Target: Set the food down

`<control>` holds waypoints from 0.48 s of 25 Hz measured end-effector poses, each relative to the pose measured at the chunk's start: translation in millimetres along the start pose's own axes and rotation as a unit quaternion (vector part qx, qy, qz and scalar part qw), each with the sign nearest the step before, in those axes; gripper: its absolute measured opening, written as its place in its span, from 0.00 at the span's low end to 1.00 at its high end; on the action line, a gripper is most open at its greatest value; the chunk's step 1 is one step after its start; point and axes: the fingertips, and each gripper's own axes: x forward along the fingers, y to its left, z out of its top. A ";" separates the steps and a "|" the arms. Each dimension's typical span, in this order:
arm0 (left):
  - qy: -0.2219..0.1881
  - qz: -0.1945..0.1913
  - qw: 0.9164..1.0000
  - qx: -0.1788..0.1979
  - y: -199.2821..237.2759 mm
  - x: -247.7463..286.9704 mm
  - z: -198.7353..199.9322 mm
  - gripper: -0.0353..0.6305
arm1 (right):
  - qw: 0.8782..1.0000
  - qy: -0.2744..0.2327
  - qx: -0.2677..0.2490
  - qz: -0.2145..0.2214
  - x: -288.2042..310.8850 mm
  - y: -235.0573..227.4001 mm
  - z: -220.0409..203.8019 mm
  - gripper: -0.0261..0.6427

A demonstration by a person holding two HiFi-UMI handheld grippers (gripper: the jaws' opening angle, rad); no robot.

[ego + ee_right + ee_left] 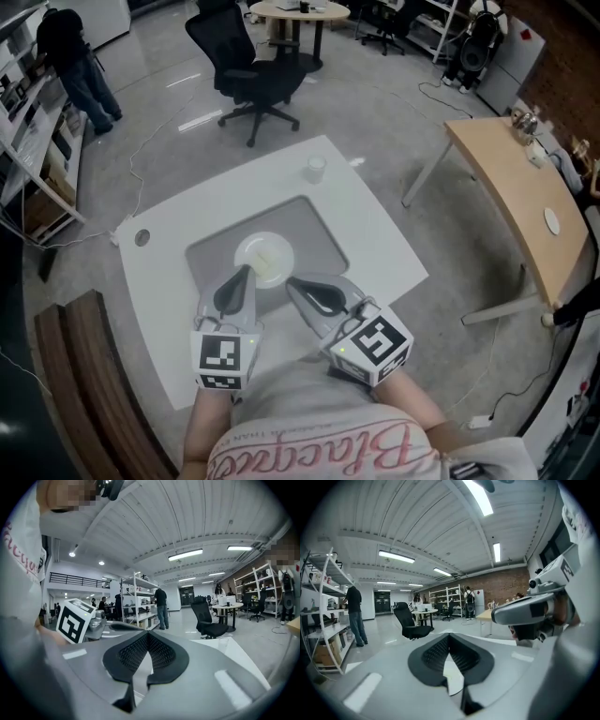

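Observation:
A white plate (253, 249) lies on a grey mat (314, 234) in the middle of the white table (375, 230). On the plate rests a pale piece of food (270, 262). My left gripper (245, 272) hovers at the plate's near left edge, its jaws shut with nothing between them. My right gripper (290, 282) sits just right of the plate, also shut and empty. In the left gripper view the closed jaws (449, 637) point across the table, and the right gripper (529, 611) shows beside them. The right gripper view shows its own shut jaws (148, 637).
A small clear cup (315, 169) stands near the table's far corner. A round hole (142, 237) is in the table's left corner. A black office chair (253, 80) stands beyond, a wooden table (516, 187) to the right, a brown bench (75, 375) at left. A person (80, 66) stands at shelves.

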 end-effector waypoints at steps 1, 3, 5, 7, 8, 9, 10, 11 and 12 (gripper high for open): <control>-0.001 -0.001 1.000 -0.001 -2.5 -2.2 1.4 0.05 | 1.000 -0.008 0.003 -0.006 -0.8 -0.5 4.4 0.04; -0.005 -0.003 1.000 -0.009 -6.3 -6.7 4.5 0.05 | 1.000 -0.015 0.000 -0.023 -2.3 -2.2 10.4 0.04; -0.013 -0.001 1.000 -0.014 -8.5 -11.8 8.5 0.05 | 0.999 -0.018 -0.006 -0.037 -2.6 -2.2 12.7 0.04; -0.019 0.002 1.000 -0.011 -9.9 -14.9 11.5 0.05 | 0.999 -0.021 -0.007 -0.037 -0.8 1.4 13.3 0.04; -0.021 0.002 1.000 -0.009 -10.9 -15.6 12.3 0.05 | 0.999 -0.023 -0.009 -0.034 0.4 4.1 13.1 0.04; -0.023 0.002 1.000 -0.006 -12.4 -16.1 12.7 0.05 | 0.999 -0.024 -0.012 -0.030 1.2 7.4 12.8 0.04; -0.024 0.001 1.000 -0.005 -14.3 -16.7 13.2 0.05 | 0.999 -0.026 -0.016 -0.025 1.6 11.0 12.9 0.04; -0.026 0.000 1.000 -0.006 -16.1 -17.5 13.9 0.05 | 0.999 -0.028 -0.020 -0.021 1.5 14.4 13.5 0.04; -0.028 0.000 1.000 -0.007 -17.6 -18.5 14.6 0.05 | 0.999 -0.029 -0.025 -0.019 1.2 17.0 14.2 0.04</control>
